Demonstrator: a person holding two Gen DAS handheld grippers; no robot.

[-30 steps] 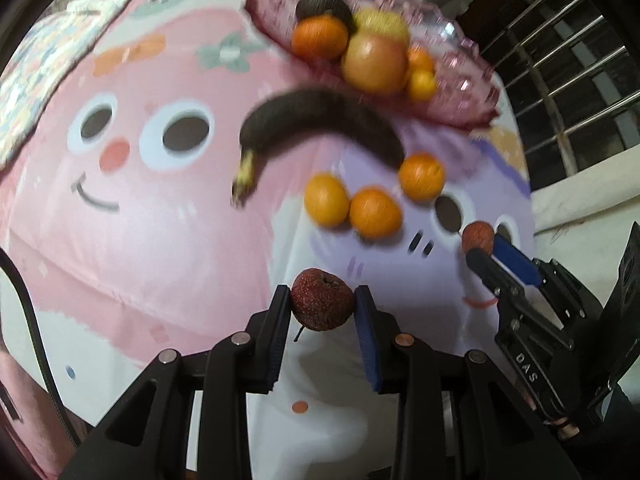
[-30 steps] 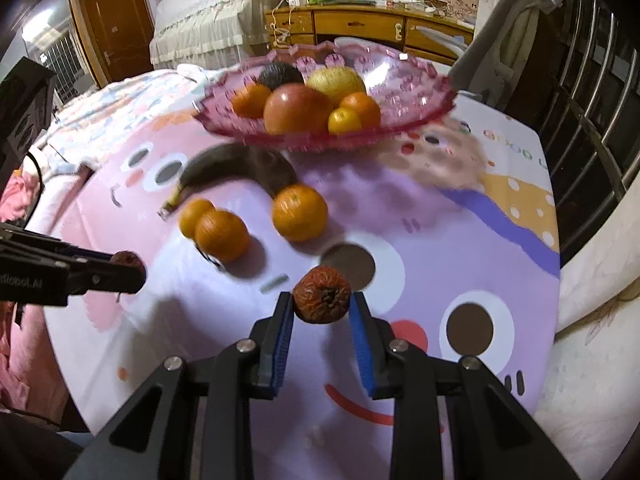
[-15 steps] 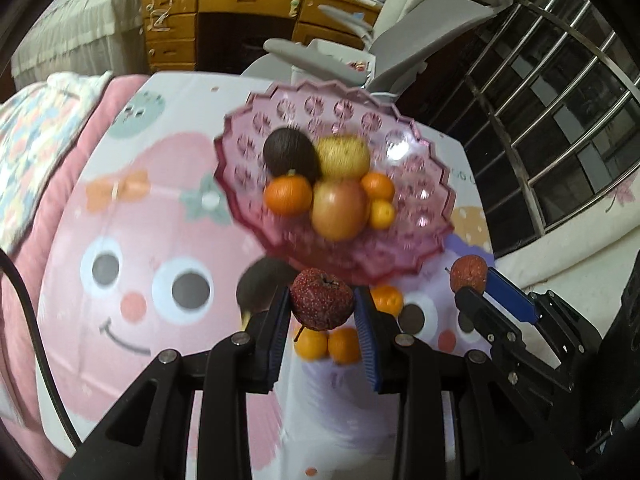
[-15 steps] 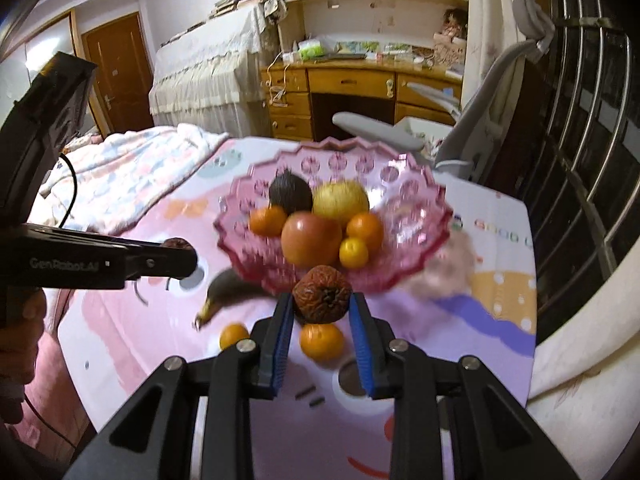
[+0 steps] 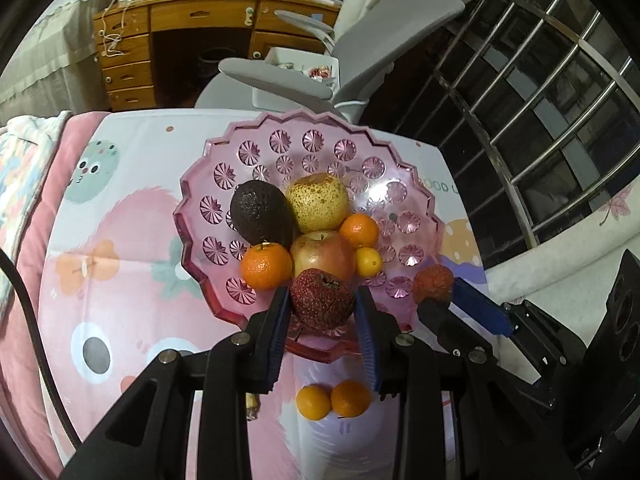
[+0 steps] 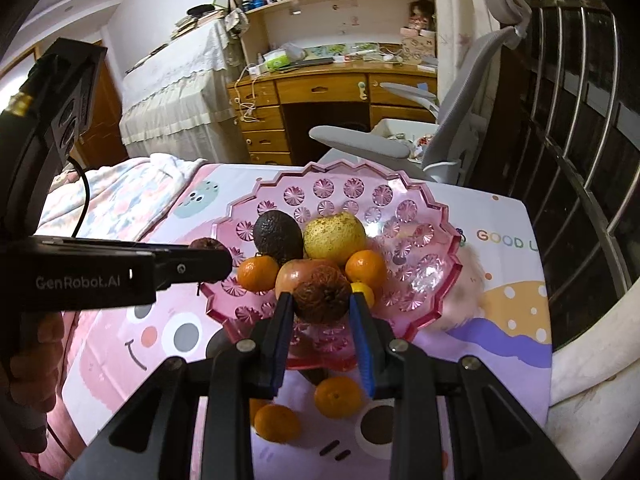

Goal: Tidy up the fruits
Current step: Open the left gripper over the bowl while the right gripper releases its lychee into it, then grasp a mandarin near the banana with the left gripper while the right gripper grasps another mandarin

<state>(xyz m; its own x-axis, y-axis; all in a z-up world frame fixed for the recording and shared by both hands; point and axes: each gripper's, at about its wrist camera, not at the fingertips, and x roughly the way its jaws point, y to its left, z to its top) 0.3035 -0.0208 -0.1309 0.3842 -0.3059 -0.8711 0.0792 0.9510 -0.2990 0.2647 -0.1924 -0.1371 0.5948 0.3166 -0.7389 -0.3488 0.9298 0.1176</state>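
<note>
Two grippers each carry a fruit over the near rim of the pink bowl point(image 5: 408, 184). From your left wrist view, your left gripper point(image 5: 323, 310) is clamped on a dark red wrinkled fruit point(image 5: 322, 298), held just in front of the apple point(image 5: 324, 250) in the bowl. Your right gripper point(image 5: 444, 300) comes in from the right, pinching a reddish-brown wrinkled fruit point(image 5: 433, 283) above the bowl's right edge. Two oranges point(image 5: 332, 400) lie on the cartoon cloth point(image 5: 112, 288) below.

From your right wrist view, the reddish-brown wrinkled fruit point(image 6: 322, 295) sits gripped between the blue pads point(image 6: 366, 344), in front of the apple point(image 6: 292, 274). Your left gripper point(image 6: 208, 256) reaches in from the left, shut on its dark red wrinkled fruit point(image 6: 206, 244) at the bowl's left rim point(image 6: 224, 228)
</note>
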